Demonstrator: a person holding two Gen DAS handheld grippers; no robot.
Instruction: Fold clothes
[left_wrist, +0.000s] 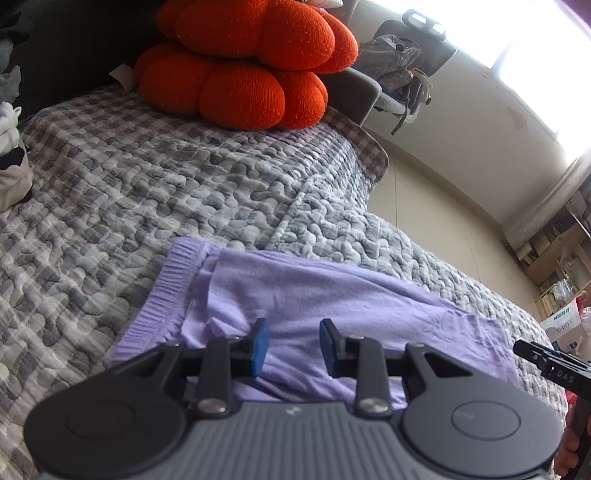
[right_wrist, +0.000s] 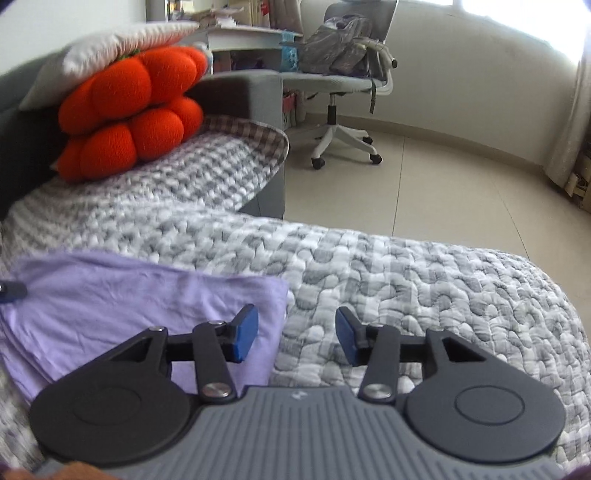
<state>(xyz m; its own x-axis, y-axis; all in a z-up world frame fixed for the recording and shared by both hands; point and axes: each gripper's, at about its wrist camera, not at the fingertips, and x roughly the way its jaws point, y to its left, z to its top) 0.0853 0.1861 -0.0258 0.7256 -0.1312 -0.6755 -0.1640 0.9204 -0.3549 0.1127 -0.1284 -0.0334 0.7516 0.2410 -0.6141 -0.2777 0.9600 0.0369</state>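
Left gripper (left_wrist: 293, 345): jaws partly open, empty, above the folded lilac knit garment (left_wrist: 314, 295). Right gripper (right_wrist: 295, 334): jaws wider apart, empty, straddling the garment's right edge. Garment lies flat on the grey-and-white checked quilted bed cover (right_wrist: 406, 266), near stacked orange pumpkin-shaped cushions (left_wrist: 240, 62).

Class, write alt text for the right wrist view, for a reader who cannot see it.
An open right gripper hovers over the edge of a folded lilac garment lying on a grey checked quilt. Behind are orange pumpkin cushions and an office chair on a tiled floor.
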